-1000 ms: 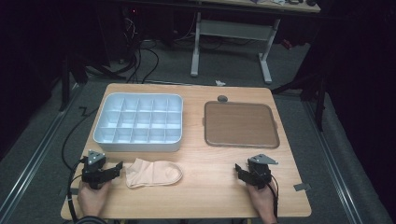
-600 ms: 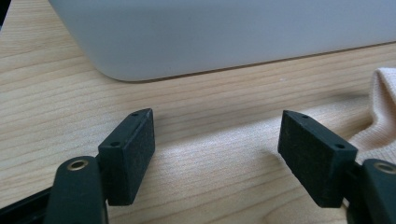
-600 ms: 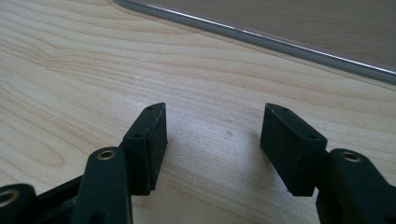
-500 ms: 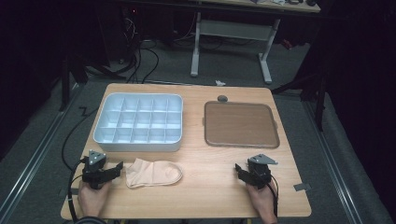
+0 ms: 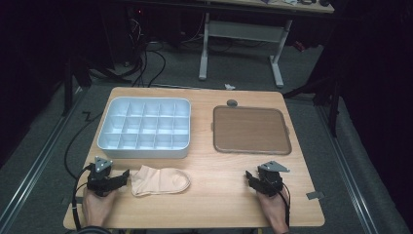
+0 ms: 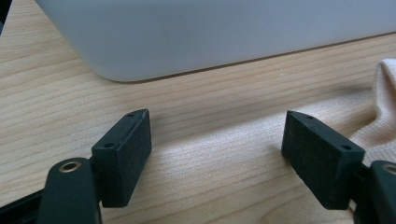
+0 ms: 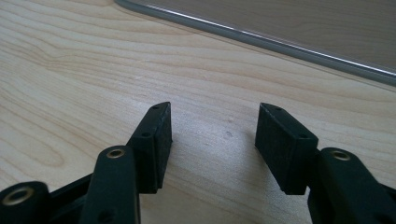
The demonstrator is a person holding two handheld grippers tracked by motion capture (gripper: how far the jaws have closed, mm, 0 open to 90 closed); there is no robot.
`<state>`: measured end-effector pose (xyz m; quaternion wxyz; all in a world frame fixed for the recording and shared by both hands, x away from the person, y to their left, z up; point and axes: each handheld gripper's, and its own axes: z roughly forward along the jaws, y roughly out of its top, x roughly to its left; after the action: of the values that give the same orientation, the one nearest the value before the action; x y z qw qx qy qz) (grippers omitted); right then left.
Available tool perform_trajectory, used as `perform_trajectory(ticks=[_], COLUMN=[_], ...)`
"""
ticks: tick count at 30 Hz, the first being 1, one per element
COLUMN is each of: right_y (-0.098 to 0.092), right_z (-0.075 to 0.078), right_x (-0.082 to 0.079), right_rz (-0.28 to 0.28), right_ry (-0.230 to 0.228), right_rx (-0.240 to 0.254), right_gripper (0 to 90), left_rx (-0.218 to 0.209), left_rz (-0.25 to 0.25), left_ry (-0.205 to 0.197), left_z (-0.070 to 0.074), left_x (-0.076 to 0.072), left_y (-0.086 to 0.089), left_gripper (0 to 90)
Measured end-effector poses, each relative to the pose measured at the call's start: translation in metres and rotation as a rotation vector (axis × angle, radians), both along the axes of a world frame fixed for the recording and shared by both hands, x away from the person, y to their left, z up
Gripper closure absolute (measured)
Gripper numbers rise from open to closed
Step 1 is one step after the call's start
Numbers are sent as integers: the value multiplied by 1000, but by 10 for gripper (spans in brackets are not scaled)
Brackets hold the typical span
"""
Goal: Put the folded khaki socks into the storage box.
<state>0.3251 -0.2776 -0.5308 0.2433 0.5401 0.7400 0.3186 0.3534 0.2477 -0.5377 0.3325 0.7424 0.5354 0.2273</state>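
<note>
White divided box point(image 5: 144, 127) & brown tray point(image 5: 251, 129) side by side on wooden table point(image 5: 214, 195).

Beige sock point(image 5: 159, 180), white organiser box point(image 5: 144, 128)

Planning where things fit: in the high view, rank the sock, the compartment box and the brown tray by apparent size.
1-2. compartment box and brown tray: look much alike, so no ranking.
3. sock: clearly smallest.

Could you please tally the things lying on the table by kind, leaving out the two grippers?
Sock: 1
Divided white box: 1
Brown tray: 1
Small round grey piece at the table's far edge: 1
Total: 4
</note>
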Motion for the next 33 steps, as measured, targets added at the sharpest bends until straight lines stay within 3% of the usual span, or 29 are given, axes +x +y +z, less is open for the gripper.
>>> perform_trajectory(ticks=[10,22,27,33], right_y=[-1,7,11,17], right_z=[0,3,5,6], right_x=[0,-4,-7,-8], right_rz=[-17,14,36,60], right_ry=[-6,-17,-18,-20], right_rx=[-2,51,75,95], right_gripper=[524,566,569,572], left_rx=[-3,-152,-164,-223], left_rz=[-8,-41,-77,-115], left_ry=[0,-11,-18,-18], left_z=[0,6,11,14], left_x=[-1,-11,-17,-24], left_y=[0,9,7,0], left_gripper=[241,293,304,305])
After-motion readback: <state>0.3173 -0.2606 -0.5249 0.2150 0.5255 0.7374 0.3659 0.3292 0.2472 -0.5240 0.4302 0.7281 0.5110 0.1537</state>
